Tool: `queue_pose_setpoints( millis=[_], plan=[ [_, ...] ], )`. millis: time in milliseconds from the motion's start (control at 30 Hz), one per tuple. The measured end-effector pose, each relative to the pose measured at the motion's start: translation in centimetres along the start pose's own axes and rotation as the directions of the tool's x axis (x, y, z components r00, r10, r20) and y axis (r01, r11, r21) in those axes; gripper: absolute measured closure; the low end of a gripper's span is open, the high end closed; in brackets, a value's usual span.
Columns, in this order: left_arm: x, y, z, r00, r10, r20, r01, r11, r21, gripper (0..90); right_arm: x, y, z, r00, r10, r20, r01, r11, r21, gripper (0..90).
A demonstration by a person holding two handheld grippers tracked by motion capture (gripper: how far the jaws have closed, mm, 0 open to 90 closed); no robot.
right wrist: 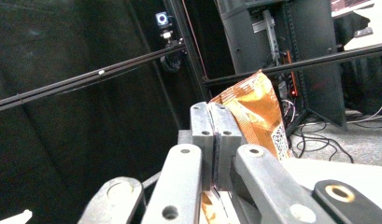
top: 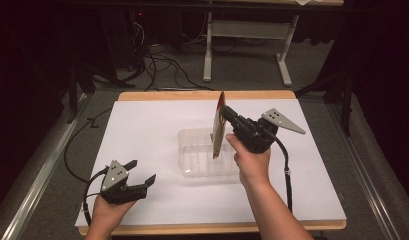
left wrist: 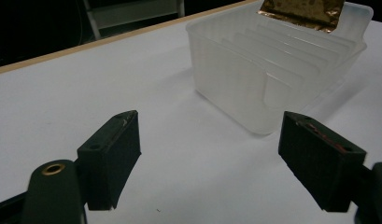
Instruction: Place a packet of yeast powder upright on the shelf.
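Note:
A flat orange-gold packet (top: pixel 219 125) hangs upright over a clear plastic bin (top: pixel 192 165) with ribbed slots in the middle of the white table. My right gripper (top: pixel 226 116) is shut on the packet's upper edge; in the right gripper view the packet (right wrist: pixel 256 112) sticks out past the closed jaws. The packet's lower end (left wrist: pixel 303 11) dips into the far side of the bin (left wrist: pixel 254 79). My left gripper (top: pixel 142 172) rests low at the table's front left, open and empty, pointing toward the bin, with its fingers (left wrist: pixel 111 154) wide apart.
The white sheet (top: pixel 142 130) covers the wooden table top. Beyond the table's far edge stand a white desk frame (top: pixel 247 45) and loose cables (top: pixel 162 67) on grey floor. Dark stands (top: pixel 77 85) flank both sides. A cable (top: pixel 287 170) trails from my right gripper.

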State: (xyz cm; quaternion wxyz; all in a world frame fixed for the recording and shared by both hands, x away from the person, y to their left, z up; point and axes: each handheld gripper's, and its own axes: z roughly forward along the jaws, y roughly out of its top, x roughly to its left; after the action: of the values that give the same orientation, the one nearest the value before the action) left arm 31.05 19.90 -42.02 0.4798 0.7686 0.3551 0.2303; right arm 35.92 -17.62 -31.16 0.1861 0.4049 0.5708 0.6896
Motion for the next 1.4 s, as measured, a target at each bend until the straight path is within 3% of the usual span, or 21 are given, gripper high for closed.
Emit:
queue_pose_setpoints(
  millis=[567,1067,1400],
  plan=[
    [0.3,0.1,-0.2,1.0000,-0.007,-0.001,0.007,0.9999,-0.010,21.5,0.6,-1.0,1.8,0.9993,0.015,-0.033,-0.014,1.000,0.010,90.0],
    [0.5,0.1,-0.4,1.0000,-0.008,-0.004,0.008,0.9998,-0.016,21.5,1.1,-2.1,3.0,0.9993,-0.001,-0.038,0.002,0.999,0.044,90.0],
    [0.5,0.0,-0.2,1.0000,-0.006,-0.002,0.006,0.9999,-0.009,21.5,0.6,-2.6,3.2,0.9995,0.006,-0.031,-0.005,0.998,0.055,90.0]
  ],
)
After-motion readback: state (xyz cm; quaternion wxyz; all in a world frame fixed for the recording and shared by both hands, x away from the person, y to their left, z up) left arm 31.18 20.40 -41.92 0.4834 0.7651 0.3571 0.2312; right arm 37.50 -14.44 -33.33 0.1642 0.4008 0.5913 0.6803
